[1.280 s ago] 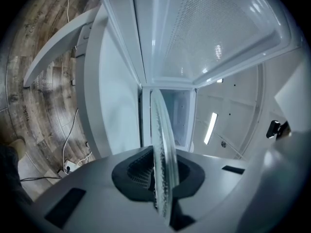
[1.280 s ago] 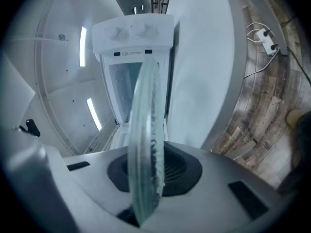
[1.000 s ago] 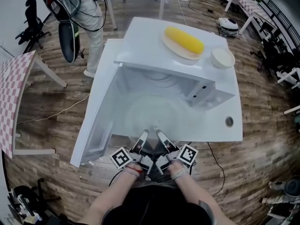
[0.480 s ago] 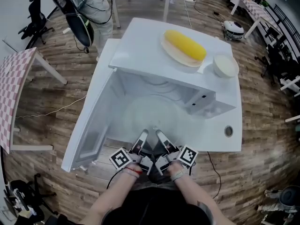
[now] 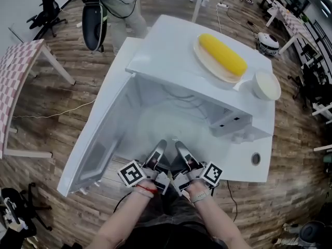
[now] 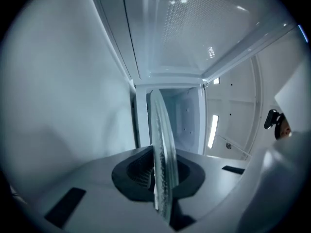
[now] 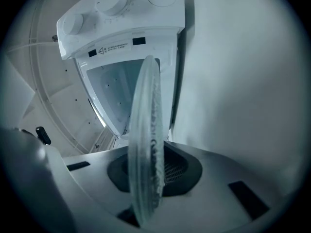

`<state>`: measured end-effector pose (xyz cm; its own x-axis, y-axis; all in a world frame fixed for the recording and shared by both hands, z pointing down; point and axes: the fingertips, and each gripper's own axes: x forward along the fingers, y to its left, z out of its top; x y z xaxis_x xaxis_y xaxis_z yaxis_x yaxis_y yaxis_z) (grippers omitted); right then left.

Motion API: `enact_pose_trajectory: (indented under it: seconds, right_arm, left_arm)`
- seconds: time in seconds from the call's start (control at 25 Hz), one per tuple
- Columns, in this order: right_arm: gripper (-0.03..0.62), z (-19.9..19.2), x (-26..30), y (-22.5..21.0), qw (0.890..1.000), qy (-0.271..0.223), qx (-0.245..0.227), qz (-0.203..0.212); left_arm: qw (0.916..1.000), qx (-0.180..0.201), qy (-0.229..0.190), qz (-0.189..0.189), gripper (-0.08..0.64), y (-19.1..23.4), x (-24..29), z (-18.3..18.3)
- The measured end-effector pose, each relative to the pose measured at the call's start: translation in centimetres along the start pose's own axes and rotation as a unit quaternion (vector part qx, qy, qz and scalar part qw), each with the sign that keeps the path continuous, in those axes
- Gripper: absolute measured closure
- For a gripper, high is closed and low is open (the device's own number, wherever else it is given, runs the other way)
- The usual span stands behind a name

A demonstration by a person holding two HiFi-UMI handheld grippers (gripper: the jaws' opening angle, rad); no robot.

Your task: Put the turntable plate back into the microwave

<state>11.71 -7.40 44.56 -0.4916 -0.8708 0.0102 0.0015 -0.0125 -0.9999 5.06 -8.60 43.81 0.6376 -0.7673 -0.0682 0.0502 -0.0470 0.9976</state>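
Your left gripper (image 5: 159, 146) and right gripper (image 5: 180, 147) are clenching the plate (image 7: 144, 144) edge at the microwave (image 5: 161, 51) mouth — 1 step is remaining: seating it.

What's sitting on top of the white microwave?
A yellow corn cob lying on a plate, and a white bowl beside it. The corn covers the plate's middle.

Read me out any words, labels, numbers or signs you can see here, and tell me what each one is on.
Label on the microwave control panel: a warning triangle and one line of print, too small to read.
Two marker cubes: black-and-white square patterns, no words.
Glass turntable plate: no print.
Nothing else is legible.
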Motion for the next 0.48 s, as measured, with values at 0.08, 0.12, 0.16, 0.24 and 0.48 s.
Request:
enact_pose_trajectory:
  seconds: [0.08, 0.12, 0.16, 0.24, 0.48]
  right_arm:
    - [0.541, 0.7, 0.6, 0.0, 1.000, -0.002, 0.001, 0.004]
    - [0.541, 1.1, 0.8, -0.1, 1.000, -0.003, 0.001, 0.005]
    - [0.541, 1.4, 1.0, -0.2, 1.000, -0.005, 0.000, 0.006]
    - [0.541, 1.9, 1.5, -0.4, 1.000, -0.009, -0.003, 0.007]
    - [0.541, 3.4, 3.3, -0.2, 1.000, -0.016, -0.008, 0.013]
  left_arm:
    - [1.0000, 0.004, 0.002, 0.001, 0.528, 0.1, 0.9, 0.3]
    - [1.0000, 0.004, 0.003, 0.000, 0.527, 0.2, 1.3, 0.3]
    - [1.0000, 0.005, 0.005, -0.001, 0.527, 0.3, 1.6, 0.4]
    - [0.9999, 0.008, 0.009, -0.004, 0.528, 0.5, 2.4, 0.8]
    - [0.9991, 0.036, 0.022, 0.001, 0.528, 1.0, 4.3, 2.2]
